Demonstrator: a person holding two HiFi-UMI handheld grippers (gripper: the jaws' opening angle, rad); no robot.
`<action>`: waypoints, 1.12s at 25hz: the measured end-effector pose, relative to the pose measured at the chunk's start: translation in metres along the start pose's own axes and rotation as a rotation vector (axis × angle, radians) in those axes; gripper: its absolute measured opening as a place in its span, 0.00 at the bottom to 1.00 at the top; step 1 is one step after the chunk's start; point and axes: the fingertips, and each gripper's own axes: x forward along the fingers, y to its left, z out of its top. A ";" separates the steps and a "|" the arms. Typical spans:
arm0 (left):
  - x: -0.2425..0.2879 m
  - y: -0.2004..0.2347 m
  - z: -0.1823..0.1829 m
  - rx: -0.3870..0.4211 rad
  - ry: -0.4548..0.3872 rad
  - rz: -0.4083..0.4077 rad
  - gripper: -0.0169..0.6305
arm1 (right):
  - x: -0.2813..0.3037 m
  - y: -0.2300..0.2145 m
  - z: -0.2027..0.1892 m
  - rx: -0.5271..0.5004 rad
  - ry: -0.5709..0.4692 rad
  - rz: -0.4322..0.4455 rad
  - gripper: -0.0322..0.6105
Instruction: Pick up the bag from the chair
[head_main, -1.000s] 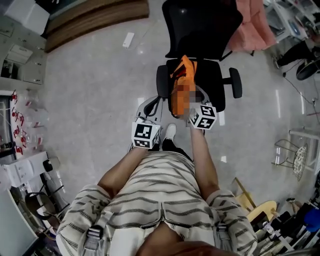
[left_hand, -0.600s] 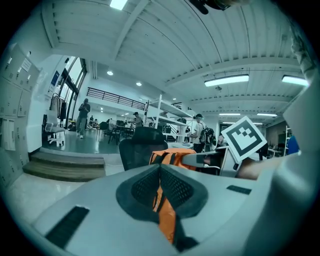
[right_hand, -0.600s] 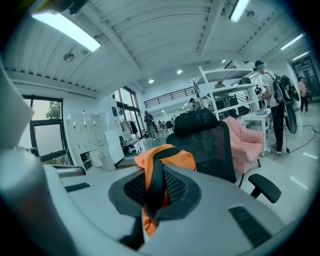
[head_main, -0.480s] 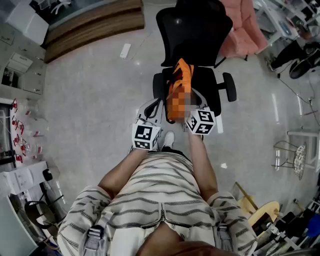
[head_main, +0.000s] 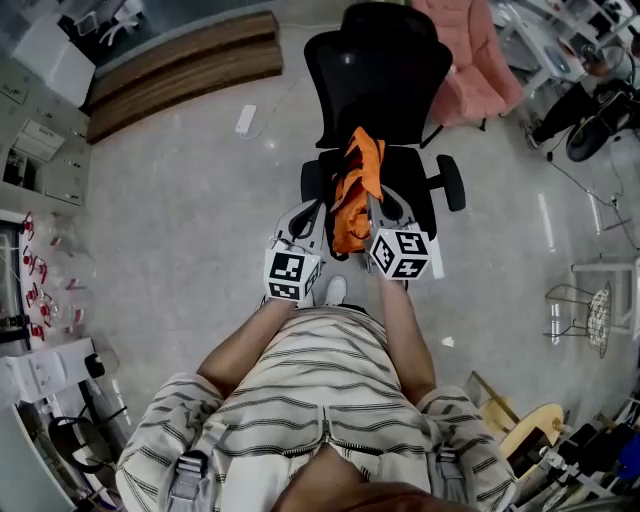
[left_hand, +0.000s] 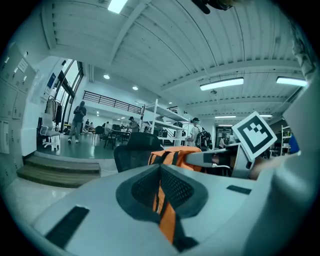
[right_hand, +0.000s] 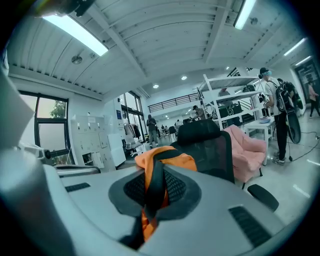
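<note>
Change: since the earlier frame the right gripper has drawn back toward the person, and the orange bag has come with it. Its lower end now hangs past the front edge of the seat.
Left gripper: jaws closed together on an orange strap edged in black. The strap runs down through the pads and out below them.
Right gripper: jaws clamped on a black strap laid over orange fabric, with a fold of the fabric showing below the pads.
Bag: directly ahead of both pairs of jaws and between the two grippers, bunched and standing tall, held from either side. Its underside appears lifted off the seat, though no view shows the gap plainly.
Chair: a black office chair just beyond the jaws and behind the bag. Its mesh backrest rises past the bag's top and one armrest stands out to the right of the right jaws.
Pink armchair: farther off, beyond the chair and to the right of the right jaws.
Wooden steps: well beyond the left jaws, off to their left.
Person: striped shirt, both forearms reaching forward to the grippers.
</note>
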 end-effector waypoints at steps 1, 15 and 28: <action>0.002 -0.001 0.002 0.001 -0.005 -0.002 0.06 | -0.001 -0.001 0.001 -0.002 -0.003 0.001 0.09; 0.012 -0.009 0.019 0.026 -0.050 -0.059 0.06 | -0.022 -0.001 0.021 -0.019 -0.052 0.000 0.09; 0.022 -0.009 0.027 0.022 -0.066 -0.071 0.06 | -0.027 0.009 0.032 -0.044 -0.084 0.018 0.09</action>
